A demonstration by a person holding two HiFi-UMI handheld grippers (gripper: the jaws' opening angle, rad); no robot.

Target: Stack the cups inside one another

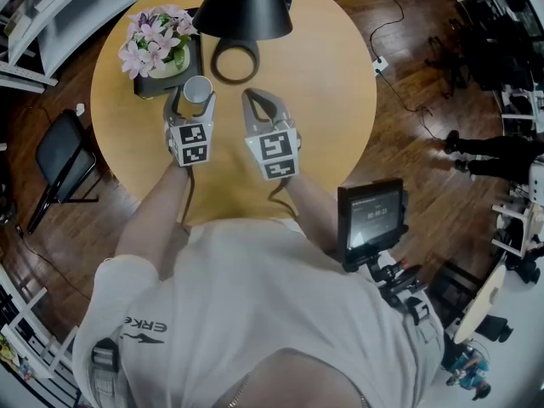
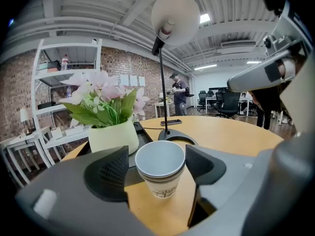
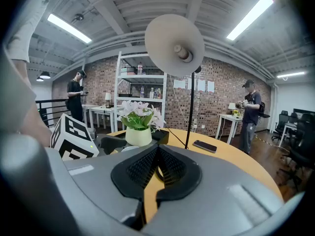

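Within left hand-held gripper (image 2: pixel 156 157), cups (image 2: pixel 161 177), nested rims unseen overhead

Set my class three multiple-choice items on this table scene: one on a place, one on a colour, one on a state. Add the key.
1. Where do the paper cups stand?
A) between the left gripper's jaws
B) on the floor
C) on a chair

2. What colour are the flowers?
A) blue
B) pink
C) orange

3. How are the right gripper's jaws?
A) wide apart
B) shut on a cup
C) shut, empty

Key:
1 A: the jaws flank the cups without pressing.
2 B: the petals look pink from above.
3 C: the pads meet with nothing between.
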